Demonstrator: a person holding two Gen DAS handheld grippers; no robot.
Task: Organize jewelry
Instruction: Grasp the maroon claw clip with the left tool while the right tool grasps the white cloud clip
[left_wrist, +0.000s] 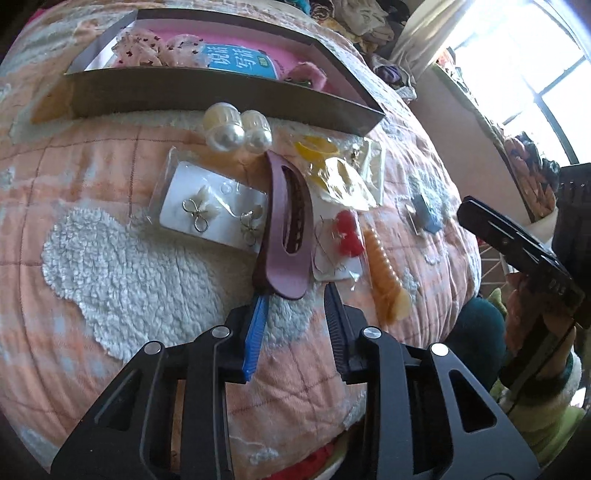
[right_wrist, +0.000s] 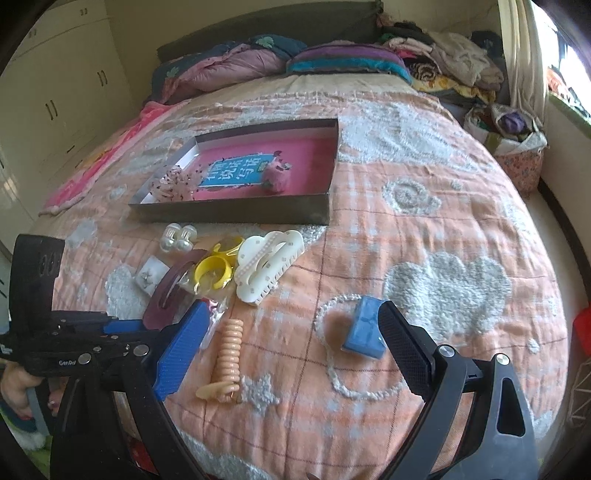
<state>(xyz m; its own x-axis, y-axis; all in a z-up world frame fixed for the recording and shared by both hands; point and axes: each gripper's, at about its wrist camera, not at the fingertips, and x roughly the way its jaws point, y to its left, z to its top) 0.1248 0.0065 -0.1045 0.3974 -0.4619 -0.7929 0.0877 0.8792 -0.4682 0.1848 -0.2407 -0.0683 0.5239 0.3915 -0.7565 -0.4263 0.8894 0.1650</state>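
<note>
We log the bed (right_wrist: 424, 177) first, under a peach quilt with white fleece clouds; it carries every item below.

Shallow grey box (right_wrist: 236, 212), pink-lined, a blue-labelled book inside: straight ahead of our left gripper (left_wrist: 295, 291), beyond the whole cluster, with frilly pink hair ties in its left and right parts.

Left gripper: released, blue and black fingers apart, their tips just at the near end of the mauve hair clip (left_wrist: 286, 225), not closed on it.

Right gripper (right_wrist: 291, 332): released wide, grasping nothing; the coiled peach clip (right_wrist: 227, 354) and the small blue box (right_wrist: 364, 328) lie on the quilt between its fingers, the box just beside the right finger.

White cloud-shaped claw clip (right_wrist: 267, 264): ahead of the right gripper, near the grey box.

Mauve hair clip: lies lengthwise ahead of the left gripper.

Carded flower earrings (left_wrist: 212, 206) in a clear sleeve: ahead-left of the left gripper, touching the mauve clip.

Yellow pieces in a clear bag (left_wrist: 332, 173): ahead-right, past the mauve clip.

Red earrings on a card (left_wrist: 345, 234): just ahead of the left gripper's right finger.

Two pearl-ended pieces (left_wrist: 238, 129): against the grey box's near wall.
</note>
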